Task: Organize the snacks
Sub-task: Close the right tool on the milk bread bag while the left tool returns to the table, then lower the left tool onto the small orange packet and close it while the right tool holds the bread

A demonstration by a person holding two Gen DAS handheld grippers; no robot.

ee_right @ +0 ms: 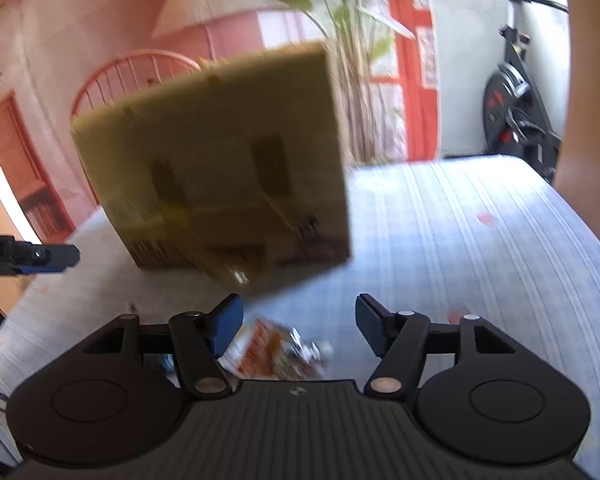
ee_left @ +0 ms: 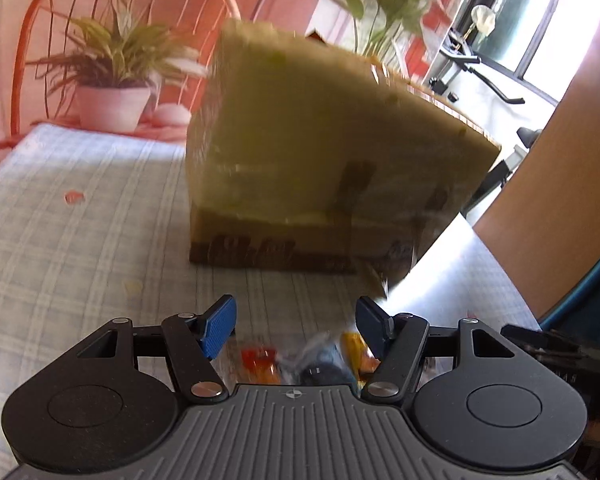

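A brown cardboard box (ee_left: 320, 160) stands on the checked tablecloth (ee_left: 80, 220), blurred, just beyond both grippers; the right wrist view has the box (ee_right: 220, 168) left of centre. My left gripper (ee_left: 296, 312) is open, its blue pads apart and touching nothing. Small snack packets lie on the cloth below it: a red-orange one (ee_left: 260, 360), a dark blue one (ee_left: 324, 360) and a yellow one (ee_left: 356, 346). My right gripper (ee_right: 298, 312) is open too, over a white and orange packet (ee_right: 260, 344) and a silver wrapper (ee_right: 310, 354). Neither gripper holds anything.
A potted plant (ee_left: 116, 96) and a red wire chair (ee_left: 60, 20) stand behind the table at the left. An exercise bike (ee_right: 516, 120) is beyond the far right corner. A tan panel (ee_left: 560, 160) borders the table's right side. The left gripper's tip (ee_right: 40, 258) shows at the right wrist view's left edge.
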